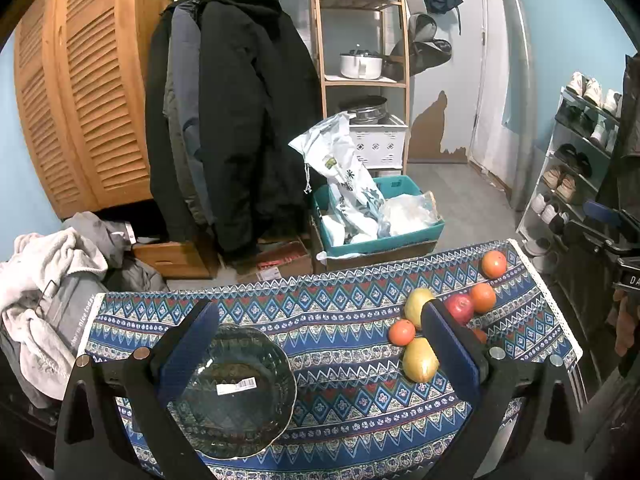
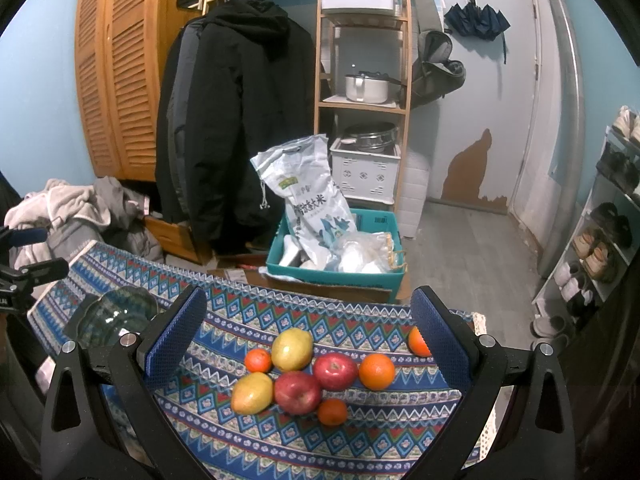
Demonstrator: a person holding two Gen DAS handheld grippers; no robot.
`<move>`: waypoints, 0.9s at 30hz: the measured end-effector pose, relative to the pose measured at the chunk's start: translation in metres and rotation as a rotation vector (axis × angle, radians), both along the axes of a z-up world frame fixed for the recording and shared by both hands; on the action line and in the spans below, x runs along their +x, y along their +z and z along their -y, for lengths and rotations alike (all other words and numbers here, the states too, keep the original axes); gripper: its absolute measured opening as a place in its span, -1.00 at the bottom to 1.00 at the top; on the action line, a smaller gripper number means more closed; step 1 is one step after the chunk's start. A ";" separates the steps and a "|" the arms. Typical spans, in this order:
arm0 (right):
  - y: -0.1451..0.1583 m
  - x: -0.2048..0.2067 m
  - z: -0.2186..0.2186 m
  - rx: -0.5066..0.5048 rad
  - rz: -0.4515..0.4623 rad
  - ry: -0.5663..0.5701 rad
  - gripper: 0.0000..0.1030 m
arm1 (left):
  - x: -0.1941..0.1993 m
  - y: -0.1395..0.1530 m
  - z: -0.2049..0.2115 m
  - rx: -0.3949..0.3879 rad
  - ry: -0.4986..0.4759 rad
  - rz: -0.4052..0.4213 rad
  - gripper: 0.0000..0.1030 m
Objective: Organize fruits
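Note:
A dark glass bowl (image 1: pixel 236 392) sits empty on the patterned tablecloth (image 1: pixel 340 400), under my open left gripper (image 1: pixel 320 352); its left finger overlaps the bowl's rim. Right of it lie two yellow pears (image 1: pixel 420 360), a red apple (image 1: pixel 459 307) and several oranges (image 1: pixel 401 332). In the right wrist view my open right gripper (image 2: pixel 308 340) hovers above the fruit cluster: two pears (image 2: pixel 292 349), two red apples (image 2: pixel 297 392) and several oranges (image 2: pixel 376 371). The bowl (image 2: pixel 116 314) shows at the left there.
The table's far edge (image 1: pixel 304 284) drops to the floor, where a teal crate (image 1: pixel 380 224) holds bags. Coats (image 1: pixel 240 120), a wooden shelf (image 1: pixel 360 60), a laundry pile (image 1: pixel 48 280) and a shoe rack (image 1: pixel 580 152) surround the table.

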State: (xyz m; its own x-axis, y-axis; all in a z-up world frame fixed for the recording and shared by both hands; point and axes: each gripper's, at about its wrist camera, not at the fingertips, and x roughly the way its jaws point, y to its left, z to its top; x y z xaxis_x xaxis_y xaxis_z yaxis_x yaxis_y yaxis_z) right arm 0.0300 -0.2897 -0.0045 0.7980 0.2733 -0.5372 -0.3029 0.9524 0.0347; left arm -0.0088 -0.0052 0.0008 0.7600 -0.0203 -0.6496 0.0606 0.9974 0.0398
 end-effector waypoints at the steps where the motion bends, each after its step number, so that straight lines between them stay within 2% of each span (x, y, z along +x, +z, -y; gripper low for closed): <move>1: 0.000 0.000 0.000 -0.001 0.000 -0.001 0.94 | 0.000 0.000 0.000 0.000 0.000 0.000 0.98; 27: -0.005 0.000 0.006 -0.008 -0.009 0.000 0.94 | 0.003 -0.008 0.000 -0.002 -0.006 -0.022 0.98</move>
